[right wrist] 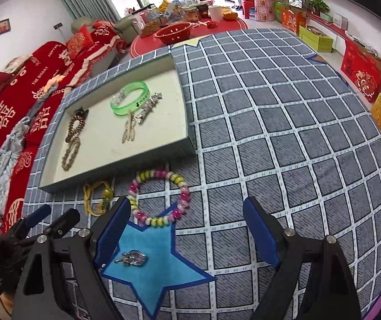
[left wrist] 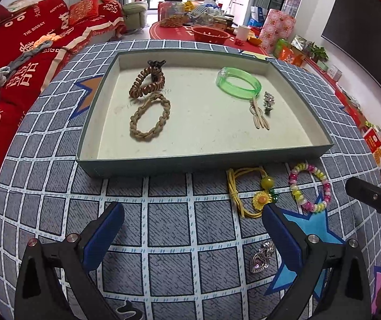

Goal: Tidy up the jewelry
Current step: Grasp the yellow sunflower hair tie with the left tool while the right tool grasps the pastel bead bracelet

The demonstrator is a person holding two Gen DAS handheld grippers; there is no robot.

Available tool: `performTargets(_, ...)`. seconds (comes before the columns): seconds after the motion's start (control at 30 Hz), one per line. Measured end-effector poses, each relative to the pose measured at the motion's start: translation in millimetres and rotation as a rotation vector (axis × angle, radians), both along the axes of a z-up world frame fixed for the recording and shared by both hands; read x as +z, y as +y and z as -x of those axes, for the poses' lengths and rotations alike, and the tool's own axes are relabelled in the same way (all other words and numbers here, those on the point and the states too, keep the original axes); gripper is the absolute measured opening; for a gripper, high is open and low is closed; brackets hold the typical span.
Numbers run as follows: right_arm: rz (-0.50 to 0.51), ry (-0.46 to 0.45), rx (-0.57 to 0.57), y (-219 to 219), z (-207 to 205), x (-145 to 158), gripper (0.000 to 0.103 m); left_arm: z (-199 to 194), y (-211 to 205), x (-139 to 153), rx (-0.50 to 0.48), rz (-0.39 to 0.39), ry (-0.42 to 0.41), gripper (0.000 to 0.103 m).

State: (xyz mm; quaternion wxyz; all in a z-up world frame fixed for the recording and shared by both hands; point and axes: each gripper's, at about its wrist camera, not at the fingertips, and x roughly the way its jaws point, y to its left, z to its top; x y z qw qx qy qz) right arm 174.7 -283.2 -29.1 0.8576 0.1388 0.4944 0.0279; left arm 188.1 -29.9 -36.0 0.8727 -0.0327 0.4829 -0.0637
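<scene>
A: Status of the right gripper (right wrist: 187, 229)?

B: Jaws are standing wide, gripping nothing. The bead bracelet (right wrist: 159, 197) is lying flat just ahead, toward its left finger; the pendant (right wrist: 131, 258) is sitting on the star by that same finger.

A: And the left gripper (left wrist: 193, 237)?

B: Also spread, empty. The yellow cord (left wrist: 246, 194) is lying beside its right finger, running toward the tray (left wrist: 203, 160). The right gripper is nearer the bracelet.
</scene>
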Motion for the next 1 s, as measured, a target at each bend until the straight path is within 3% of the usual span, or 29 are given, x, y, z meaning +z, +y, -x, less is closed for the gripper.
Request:
performTargets(0.13,0.009,0.008,-0.012,-4,0,-7,0.088,1,-6,-1,-0.005,-0.018,-0.006,0.103)
performTargets(0.47,0.089,0.017,0.023,3,-10,-18,0.086,5,-37,2,-0.139,-0.075,-0.047,0.103)
performTargets(0.83,0.266,0.006,0.117,23,-18,-24,0.062,-7,-48,-10,-0.129,-0.094,-0.01,0.102)
performTargets(0.93,0.283,-0.003,0.14,24,-17,-24,0.061,-6,-51,-11,-0.134,-0.111,-0.024,0.098)
performTargets(1.0,0.284,-0.005,0.146,24,-17,-23,0.061,-6,-52,-10,-0.139,-0.11,-0.031,0.089)
